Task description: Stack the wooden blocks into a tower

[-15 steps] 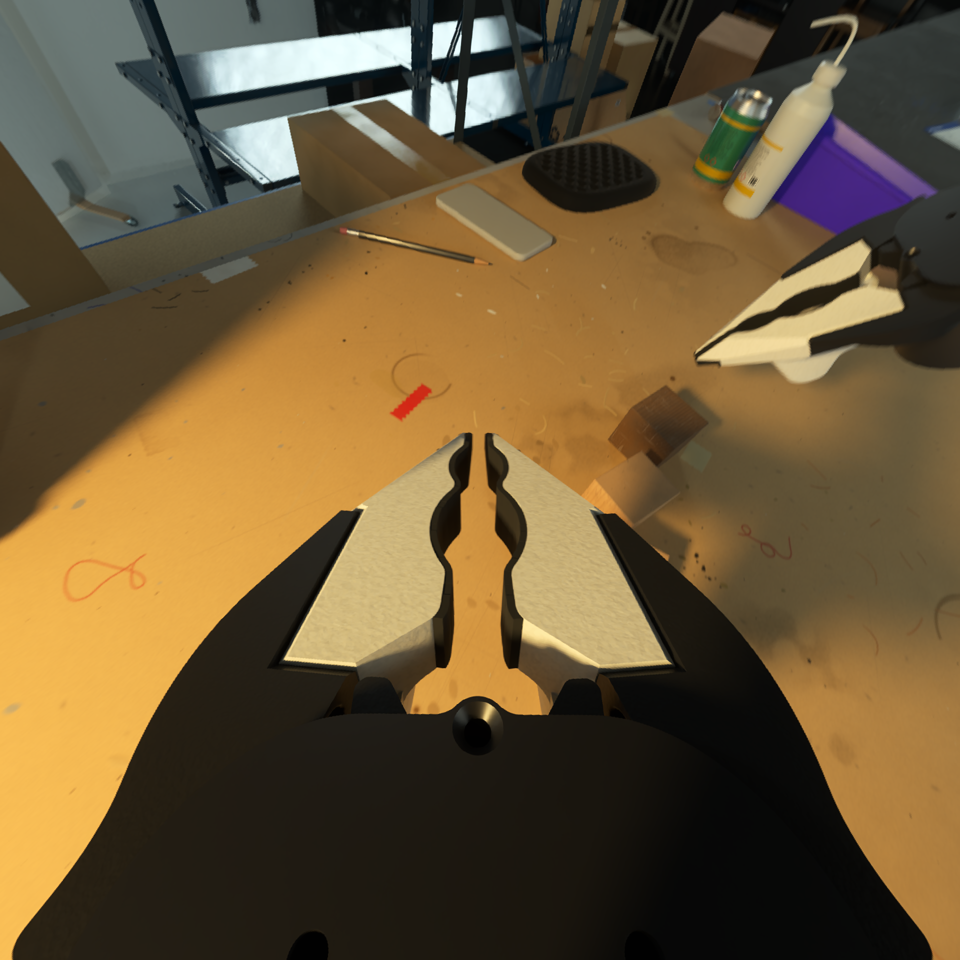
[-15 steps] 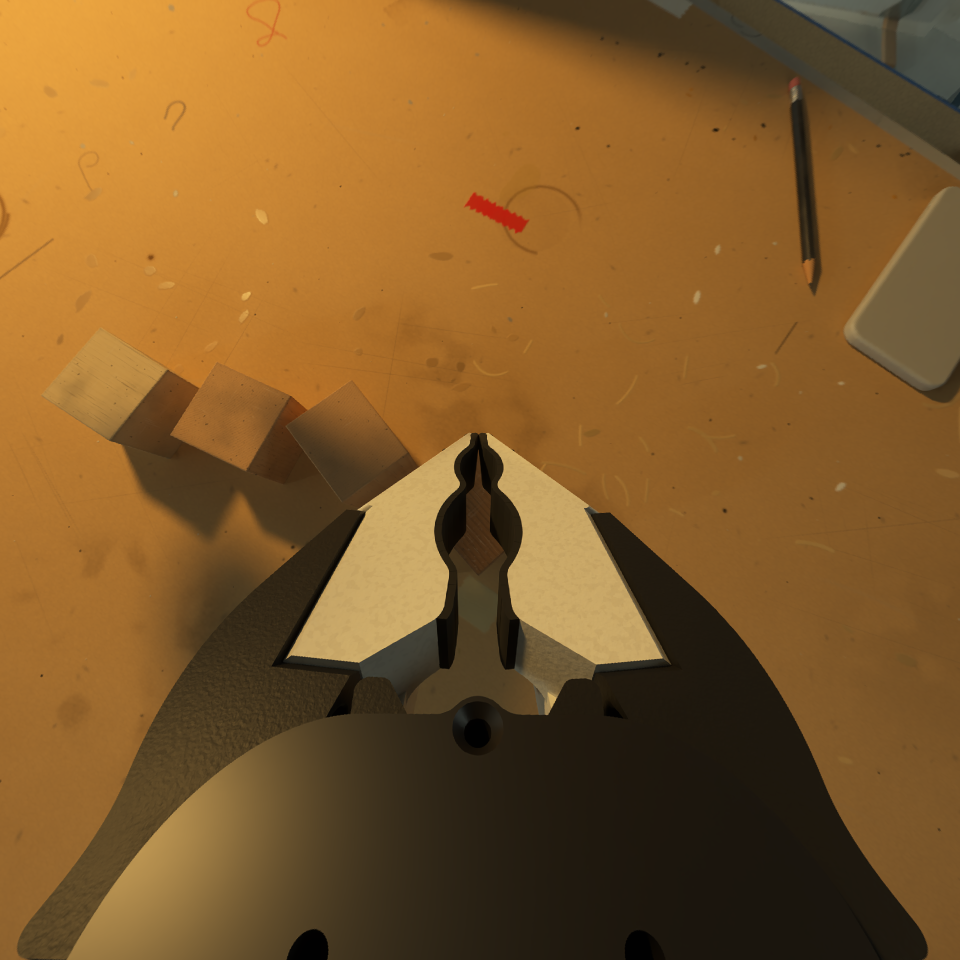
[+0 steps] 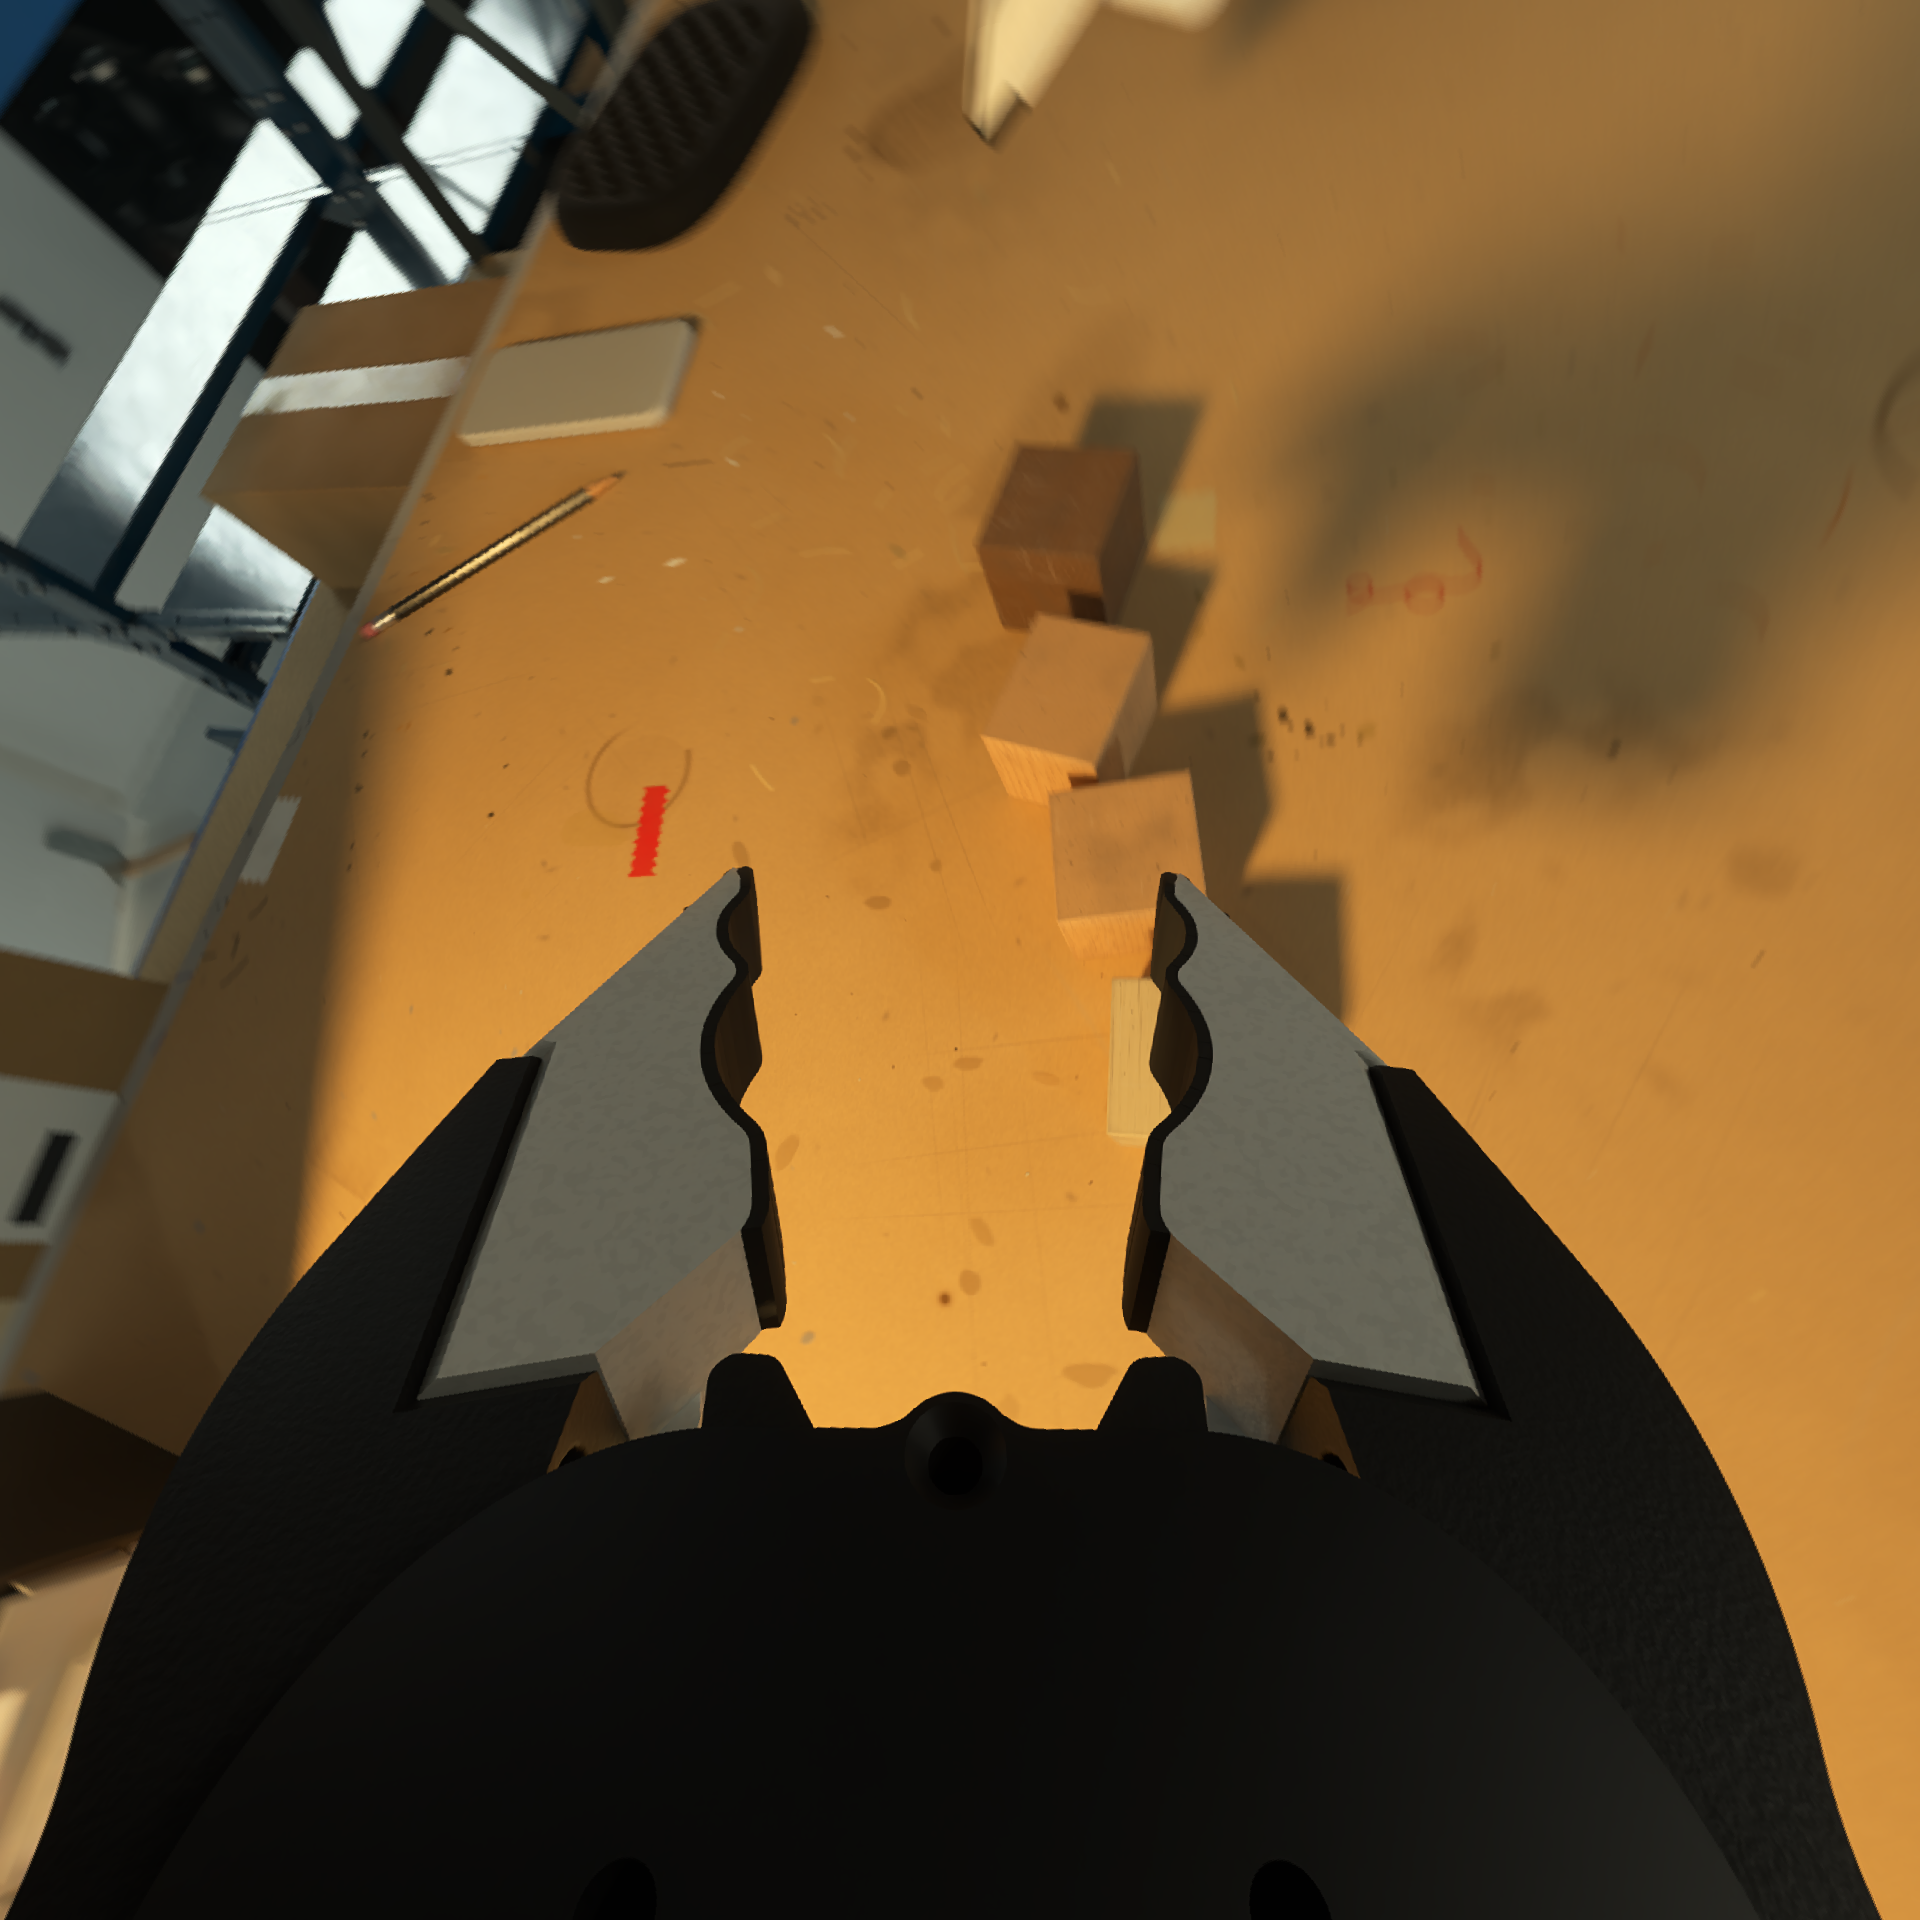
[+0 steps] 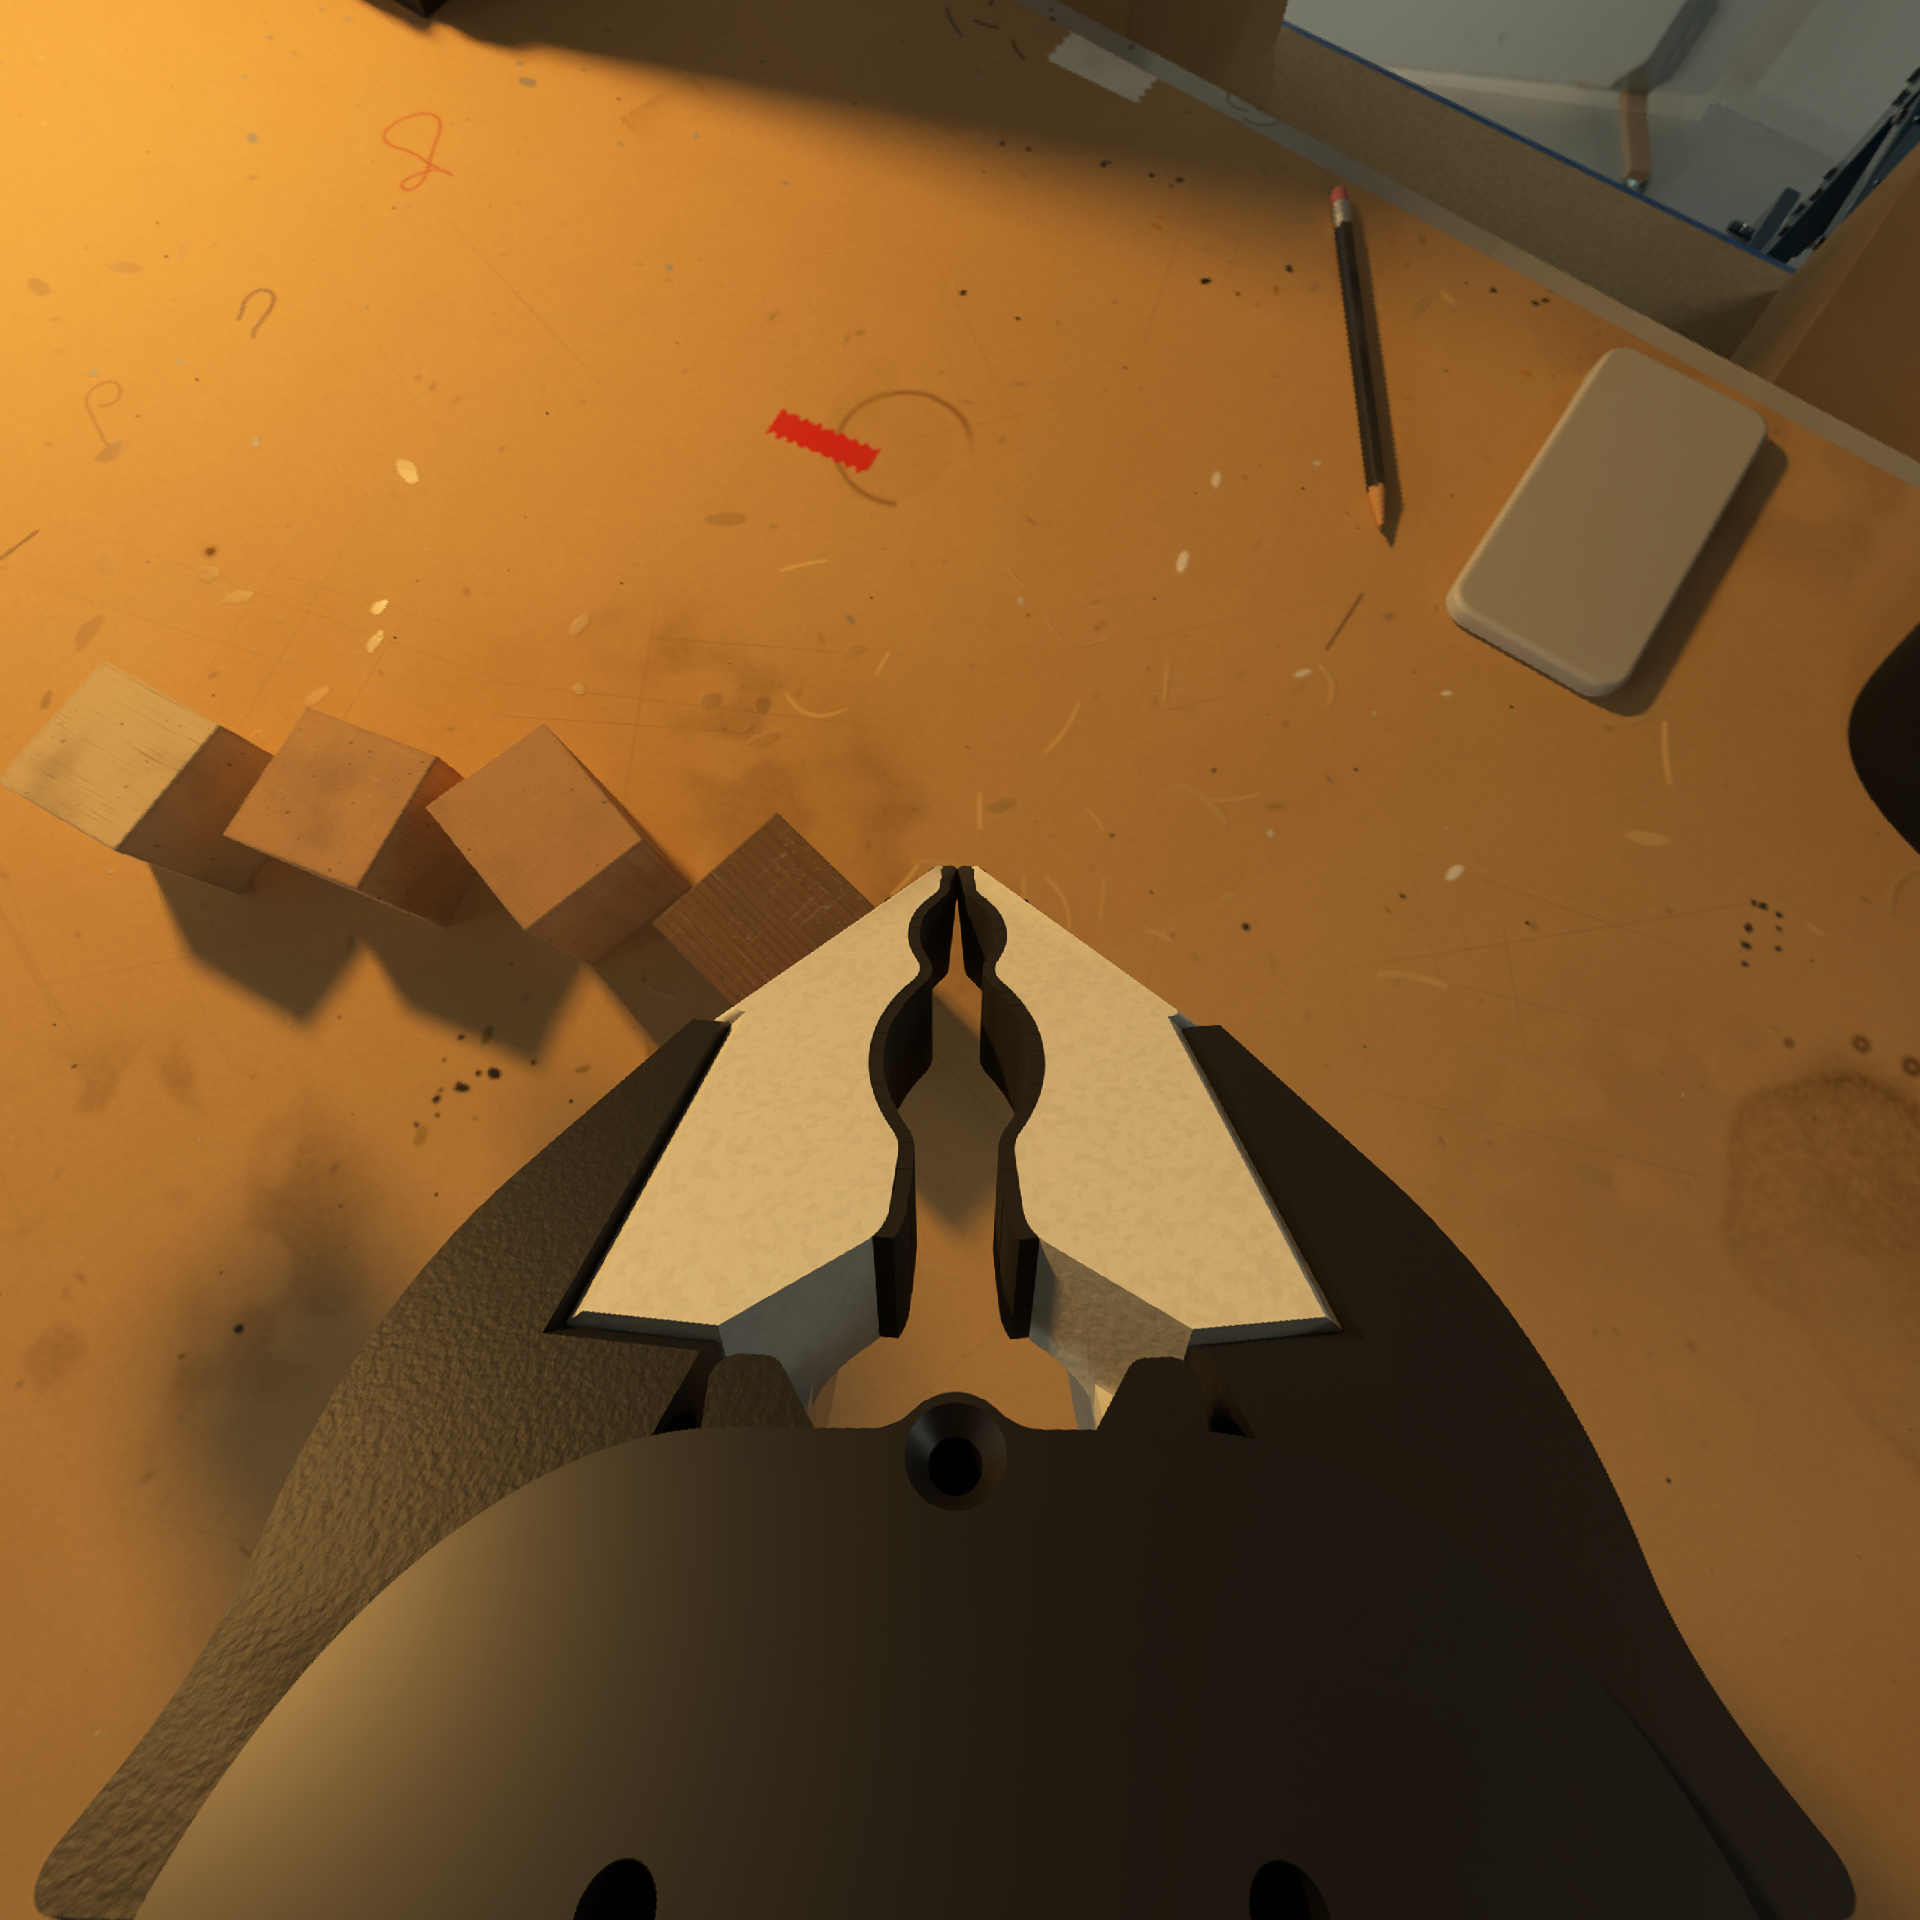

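Several wooden blocks lie in a touching row on the orange table. In the left wrist view the dark brown block [image 3: 1060, 530] is farthest. Two pale blocks [image 3: 1075, 691] [image 3: 1127, 842] follow, and one more [image 3: 1127, 1049] is half hidden behind my right finger. My left gripper [image 3: 956, 883] is open and empty, above the table just left of the row's near end. In the right wrist view the row runs from a pale block [image 4: 109, 753] to the dark block [image 4: 764, 904]. My right gripper [image 4: 956, 878] is shut and empty, just right of the dark block.
A pencil [image 4: 1361, 353], a flat pale slab [image 4: 1605, 520] and a red tape mark [image 4: 823, 442] lie beyond the blocks. A black ribbed pad [image 3: 675, 114] and a cardboard box [image 3: 343, 416] sit by the table's far edge. The right gripper's pale finger [image 3: 1013, 52] shows at the top.
My left gripper has opened wide, swung round and come close over the row of blocks. My right gripper has drawn back, so the dark block now shows beside its fingers.
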`<state>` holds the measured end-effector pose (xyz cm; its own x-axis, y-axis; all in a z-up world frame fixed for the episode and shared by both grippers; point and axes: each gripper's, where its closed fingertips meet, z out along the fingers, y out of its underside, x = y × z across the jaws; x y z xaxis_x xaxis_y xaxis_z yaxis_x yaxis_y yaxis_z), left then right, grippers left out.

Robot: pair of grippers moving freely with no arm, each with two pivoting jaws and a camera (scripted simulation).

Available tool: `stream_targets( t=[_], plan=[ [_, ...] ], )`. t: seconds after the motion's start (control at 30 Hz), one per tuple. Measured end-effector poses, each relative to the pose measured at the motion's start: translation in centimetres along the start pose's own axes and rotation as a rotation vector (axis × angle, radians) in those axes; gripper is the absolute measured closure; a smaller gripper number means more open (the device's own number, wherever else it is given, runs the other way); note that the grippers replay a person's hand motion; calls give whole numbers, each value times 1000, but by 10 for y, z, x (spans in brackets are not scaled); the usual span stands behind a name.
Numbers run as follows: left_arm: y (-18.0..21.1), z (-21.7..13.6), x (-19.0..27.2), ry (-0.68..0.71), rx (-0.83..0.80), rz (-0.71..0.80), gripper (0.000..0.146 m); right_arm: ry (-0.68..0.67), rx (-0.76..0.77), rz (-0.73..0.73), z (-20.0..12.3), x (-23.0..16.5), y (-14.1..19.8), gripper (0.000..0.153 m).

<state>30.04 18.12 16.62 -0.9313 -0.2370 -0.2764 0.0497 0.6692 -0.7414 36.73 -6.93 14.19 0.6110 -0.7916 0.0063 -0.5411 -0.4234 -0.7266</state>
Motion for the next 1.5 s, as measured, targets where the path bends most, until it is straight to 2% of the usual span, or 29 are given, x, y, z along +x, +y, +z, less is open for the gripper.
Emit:
stream_targets(
  t=[0.07, 0.1, 0.3, 0.37, 0.43, 0.5, 0.83, 0.97, 1.17, 1.27, 1.4, 1.5],
  plan=[
    [11, 17, 13, 30, -80, 95, 68, 6, 1, 7, -3, 6, 2, 153],
    [17, 25, 16, 48, -126, 86, 68, 9, -1, 10, -4, 8, 3, 153],
    [14, 67, 34, 142, -188, -141, 62, 14, -7, 2, -6, 13, 6, 153],
    [15, 81, 47, 169, -257, -163, 54, 19, -19, -3, -6, 14, 8, 153],
    [22, 93, 48, 104, -356, -124, 43, 23, -32, -8, -5, 15, 11, 153],
    [30, 103, 47, 41, -424, -88, 40, 24, -37, -10, -5, 16, 12, 153],
    [56, 123, 61, 145, -527, -179, 64, 10, -58, -2, -3, 19, 17, 152],
    [65, 123, 61, 134, -578, -176, 76, 4, -74, -9, -2, 19, 19, 152],
    [69, 123, 61, 151, -590, -141, 88, -3, -87, -10, 0, 20, 23, 152],
    [64, 115, 57, 157, -566, -128, 88, -9, -87, -3, -2, 22, 24, 152],
    [29, 97, 52, 224, -407, -130, 88, -23, -73, 17, -6, 27, 24, 153],
    [-6, 96, 44, 261, -273, -18, 88, -36, -53, 35, -9, 31, 23, 153]
  ],
)
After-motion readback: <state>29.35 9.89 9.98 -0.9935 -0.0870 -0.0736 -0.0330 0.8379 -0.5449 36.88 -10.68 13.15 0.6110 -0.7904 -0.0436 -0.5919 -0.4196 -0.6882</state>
